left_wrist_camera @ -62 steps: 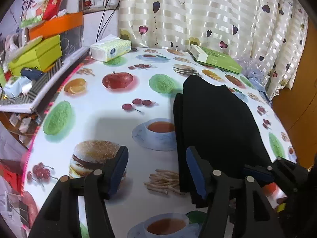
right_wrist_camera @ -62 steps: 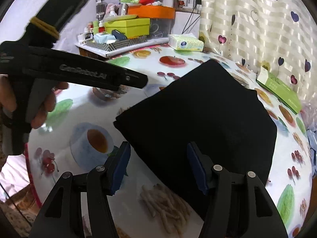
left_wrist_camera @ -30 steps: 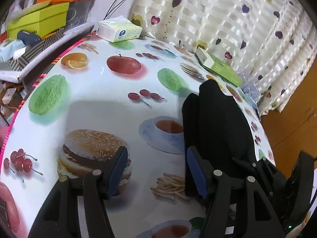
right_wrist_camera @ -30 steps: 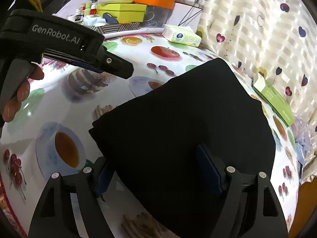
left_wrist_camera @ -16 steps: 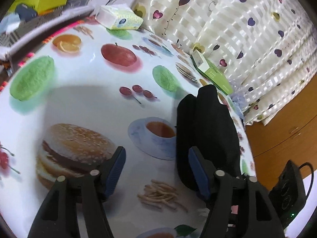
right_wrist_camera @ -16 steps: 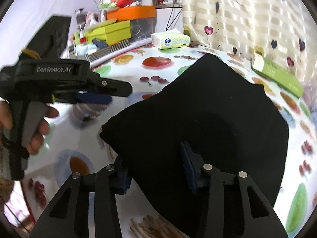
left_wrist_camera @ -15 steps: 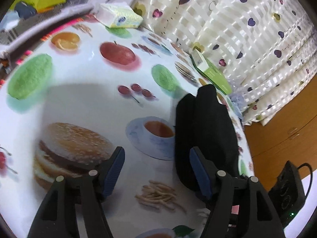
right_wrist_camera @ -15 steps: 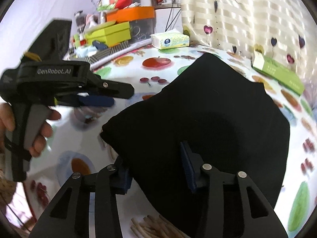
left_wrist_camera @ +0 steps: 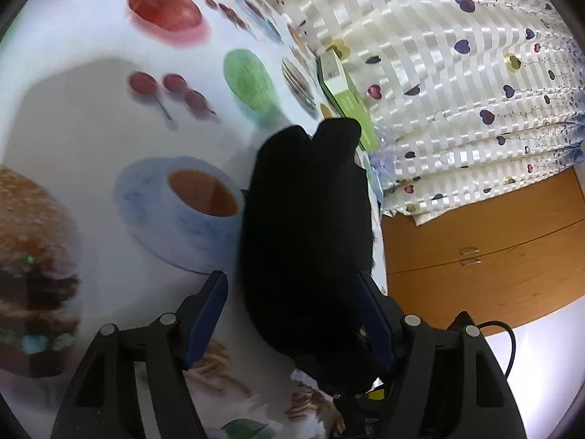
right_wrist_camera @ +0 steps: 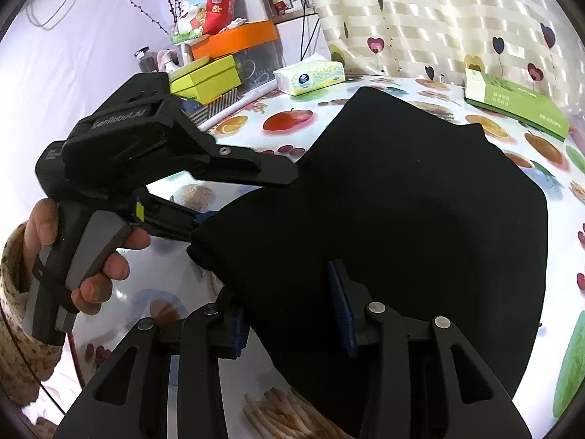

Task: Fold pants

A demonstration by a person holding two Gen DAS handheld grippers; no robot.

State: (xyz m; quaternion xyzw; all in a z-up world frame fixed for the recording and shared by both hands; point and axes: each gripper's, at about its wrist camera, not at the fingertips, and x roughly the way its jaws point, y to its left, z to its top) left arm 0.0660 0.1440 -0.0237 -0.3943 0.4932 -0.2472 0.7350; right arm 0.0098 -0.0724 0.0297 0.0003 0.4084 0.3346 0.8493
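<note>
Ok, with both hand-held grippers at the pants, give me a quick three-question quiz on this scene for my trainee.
1. True or false: the green box lies on top of the black pants.
2. What sits between the fingers of the left hand-held gripper and of the right hand-held gripper? A) tissue pack B) black pants C) green box
3. In the left wrist view, which picture printed on the tablecloth lies just left of the pants?
Key: 1 false, the box lies on the tablecloth beyond them. 2 B. 3 the teacup.
</note>
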